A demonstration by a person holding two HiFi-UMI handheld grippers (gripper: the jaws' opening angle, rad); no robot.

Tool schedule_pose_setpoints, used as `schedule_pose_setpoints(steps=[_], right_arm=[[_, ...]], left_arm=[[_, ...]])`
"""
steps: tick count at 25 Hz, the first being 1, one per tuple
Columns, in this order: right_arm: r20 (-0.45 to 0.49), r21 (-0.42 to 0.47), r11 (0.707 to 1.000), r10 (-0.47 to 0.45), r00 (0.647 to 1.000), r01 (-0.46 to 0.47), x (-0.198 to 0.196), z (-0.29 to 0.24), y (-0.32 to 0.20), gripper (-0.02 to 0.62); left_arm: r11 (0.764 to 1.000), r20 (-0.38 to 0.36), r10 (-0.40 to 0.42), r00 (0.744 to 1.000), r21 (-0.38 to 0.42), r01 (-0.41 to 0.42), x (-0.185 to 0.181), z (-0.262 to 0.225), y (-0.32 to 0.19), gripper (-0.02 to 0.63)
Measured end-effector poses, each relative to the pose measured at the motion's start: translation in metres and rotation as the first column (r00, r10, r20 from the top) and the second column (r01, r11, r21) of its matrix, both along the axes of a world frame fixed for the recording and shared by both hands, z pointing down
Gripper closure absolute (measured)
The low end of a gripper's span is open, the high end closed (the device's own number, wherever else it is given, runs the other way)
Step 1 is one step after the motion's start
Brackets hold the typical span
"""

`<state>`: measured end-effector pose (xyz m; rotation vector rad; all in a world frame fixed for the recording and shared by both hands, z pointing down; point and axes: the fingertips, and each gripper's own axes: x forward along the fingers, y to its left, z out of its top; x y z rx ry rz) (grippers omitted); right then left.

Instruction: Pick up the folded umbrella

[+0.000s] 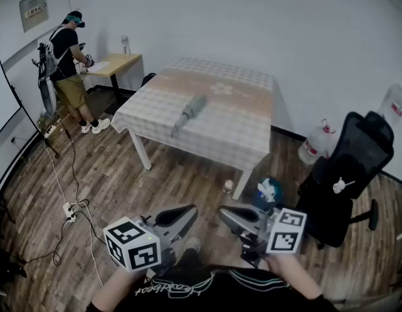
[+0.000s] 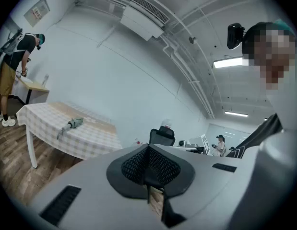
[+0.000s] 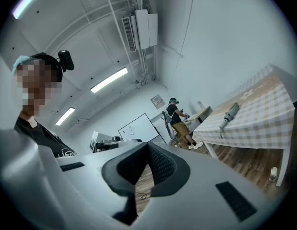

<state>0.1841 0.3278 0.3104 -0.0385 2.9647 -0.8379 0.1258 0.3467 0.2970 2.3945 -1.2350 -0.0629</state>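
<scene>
A grey-green folded umbrella (image 1: 189, 114) lies on a table with a checked cloth (image 1: 239, 129), across the room from me. It also shows small in the left gripper view, where the umbrella (image 2: 70, 124) rests on the table (image 2: 86, 138), and in the right gripper view as the umbrella (image 3: 230, 113). My left gripper (image 1: 181, 216) and right gripper (image 1: 233, 216) are held close to my body, side by side, far short of the table. The left gripper (image 2: 148, 150) has its pads together with nothing between them. The right gripper (image 3: 148, 147) looks the same.
A black office chair (image 1: 347, 174) stands at the right, with water jugs (image 1: 315, 143) behind it. A small cup (image 1: 227, 186) sits on the floor by the table leg. Cables and a power strip (image 1: 69, 210) lie at left. Another person (image 1: 69, 64) stands at a wooden desk (image 1: 116, 62).
</scene>
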Motion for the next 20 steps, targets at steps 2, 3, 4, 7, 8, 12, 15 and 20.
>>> schedule_pose_setpoints(steps=[2, 3, 4, 7, 8, 12, 15, 20], right_arm=[[0.005, 0.0, 1.0, -0.001, 1.0, 0.001, 0.002, -0.002, 0.003, 0.586], [0.008, 0.0, 1.0, 0.0, 1.0, 0.0, 0.003, -0.004, 0.003, 0.586], [0.01, 0.0, 1.0, 0.0, 1.0, 0.0, 0.003, -0.005, 0.004, 0.586], [0.013, 0.003, 1.0, -0.003, 1.0, 0.003, 0.003, -0.005, 0.004, 0.586], [0.012, 0.003, 1.0, -0.005, 1.0, 0.005, 0.002, -0.004, 0.003, 0.586], [0.01, -0.002, 1.0, -0.017, 1.0, 0.017, -0.004, 0.002, 0.0, 0.586], [-0.005, 0.008, 1.0, -0.025, 1.0, 0.025, -0.011, 0.007, -0.005, 0.586], [-0.012, -0.005, 1.0, -0.03, 0.999, 0.03, -0.026, 0.016, -0.025, 0.584]], left_arm=[[1.0, -0.015, -0.012, 1.0, -0.01, 0.012, -0.001, -0.001, 0.003, 0.609], [1.0, -0.019, -0.018, 1.0, -0.014, 0.018, -0.001, -0.002, 0.004, 0.609], [1.0, -0.021, -0.025, 0.999, -0.017, 0.025, -0.002, -0.003, 0.005, 0.609], [0.999, -0.018, -0.04, 0.999, -0.015, 0.039, -0.005, -0.002, 0.005, 0.609], [0.999, -0.021, -0.043, 0.999, -0.015, 0.043, -0.006, -0.001, 0.005, 0.609], [0.998, -0.043, -0.053, 0.998, -0.02, 0.052, -0.011, 0.004, -0.001, 0.609], [0.999, -0.027, -0.046, 0.999, -0.023, 0.045, -0.015, 0.009, -0.007, 0.609], [0.998, -0.028, -0.049, 0.998, -0.03, 0.048, -0.029, 0.018, -0.029, 0.609]])
